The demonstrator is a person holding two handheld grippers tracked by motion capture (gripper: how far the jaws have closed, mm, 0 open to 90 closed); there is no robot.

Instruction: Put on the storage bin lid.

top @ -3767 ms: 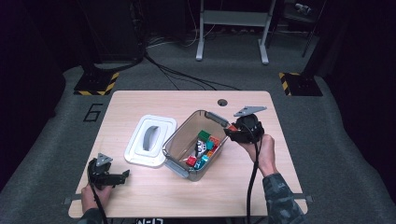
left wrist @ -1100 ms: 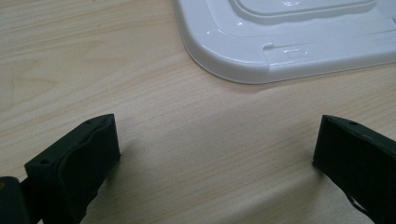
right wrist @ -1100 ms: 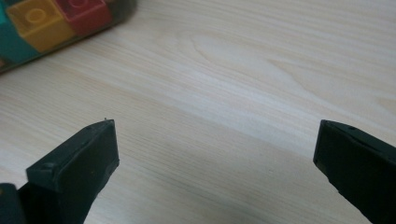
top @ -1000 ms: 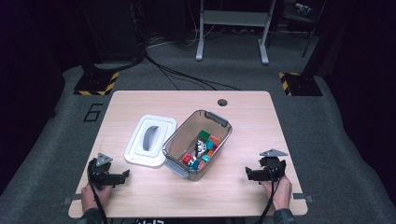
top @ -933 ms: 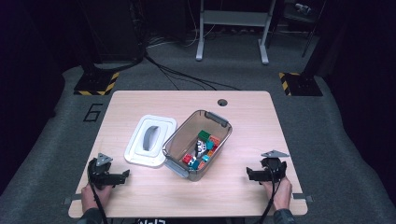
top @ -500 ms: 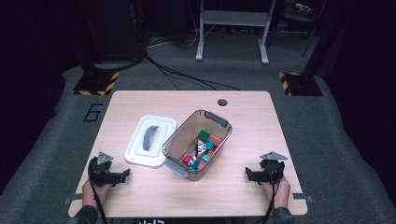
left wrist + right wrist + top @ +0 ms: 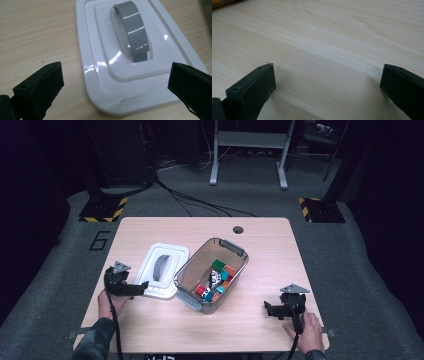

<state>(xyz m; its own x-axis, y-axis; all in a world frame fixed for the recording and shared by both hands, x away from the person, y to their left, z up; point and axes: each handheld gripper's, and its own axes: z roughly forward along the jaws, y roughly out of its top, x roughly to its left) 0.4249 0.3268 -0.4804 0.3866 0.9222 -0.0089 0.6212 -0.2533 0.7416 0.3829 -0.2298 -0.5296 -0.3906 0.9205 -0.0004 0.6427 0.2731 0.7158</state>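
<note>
Pale wooden tabletop (image 7: 260, 245) under dark surroundings, and the left tool (image 7: 141, 287) sits released, jaws spread wide at the near edge of the white rectangular plastic lid (image 7: 162, 270) with its grey strap handle (image 7: 132, 30). That lid lies flat, just left of the clear plastic bin (image 7: 212, 275) holding colourful toy bricks (image 7: 217, 277). Over at the near right, the right tool (image 7: 267, 309) rests released too, gaping over bare wood.

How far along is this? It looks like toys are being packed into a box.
Done: the colourful blocks lie in the open bin. In hand: the left gripper, jaws open, reaches for the near edge of the white lid lying flat beside the bin. The right gripper rests open near the table's front. Left: probably lifting the lid and closing the bin.
</note>
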